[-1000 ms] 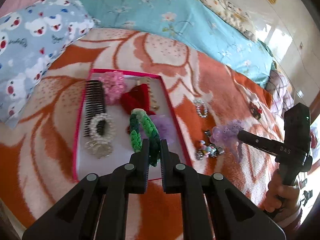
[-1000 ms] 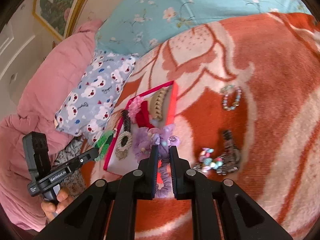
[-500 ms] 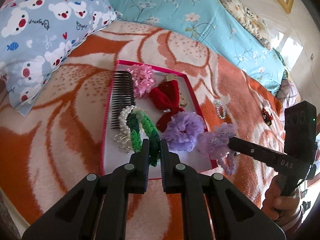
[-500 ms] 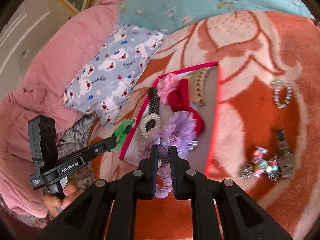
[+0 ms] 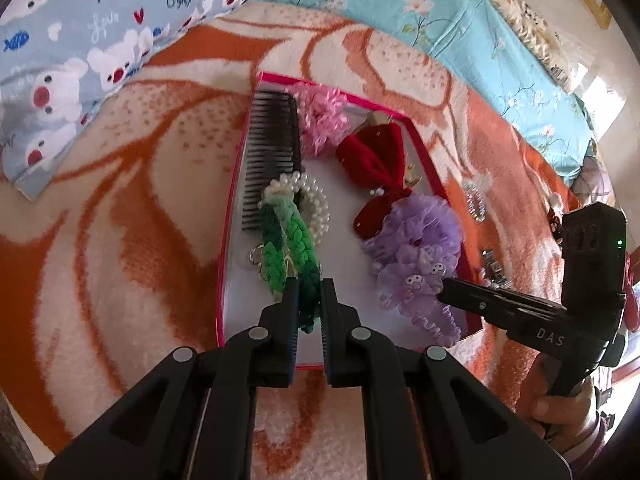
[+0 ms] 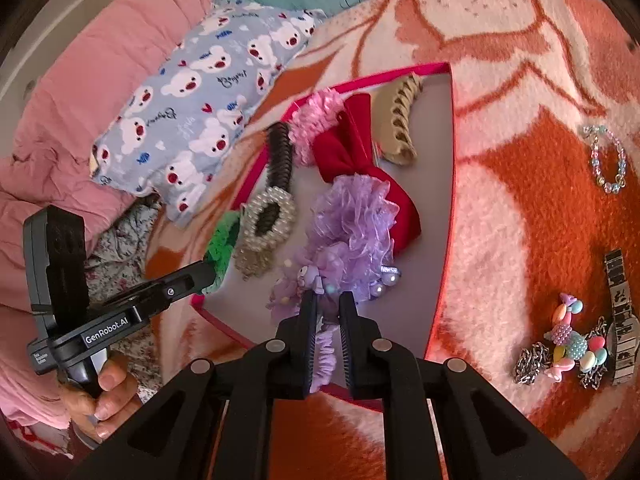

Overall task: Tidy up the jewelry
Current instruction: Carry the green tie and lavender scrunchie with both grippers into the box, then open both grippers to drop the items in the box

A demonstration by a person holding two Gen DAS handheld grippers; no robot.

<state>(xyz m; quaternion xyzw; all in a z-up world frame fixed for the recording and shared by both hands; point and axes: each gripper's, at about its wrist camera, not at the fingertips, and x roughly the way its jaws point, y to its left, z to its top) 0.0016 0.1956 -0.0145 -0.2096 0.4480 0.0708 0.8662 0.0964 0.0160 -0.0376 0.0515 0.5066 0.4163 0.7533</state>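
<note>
Your green braid covers part of the pearl ring and hides most of a metal piece beneath it; only a small loop shows by the tray wall. The beige clip is almost hidden behind the red bow in your left view. The chains and beads on the blanket are tangled and hard to separate.

Your left gripper has its jaws nearly closed, pinching the braid's dark end; the braid hangs over the tray beside the comb. Your right gripper is likewise almost closed on the purple scrunchie, whose bear-trimmed end sits over the tray's near edge, against the purple frill. A bracelet lies well apart on the blanket.
</note>
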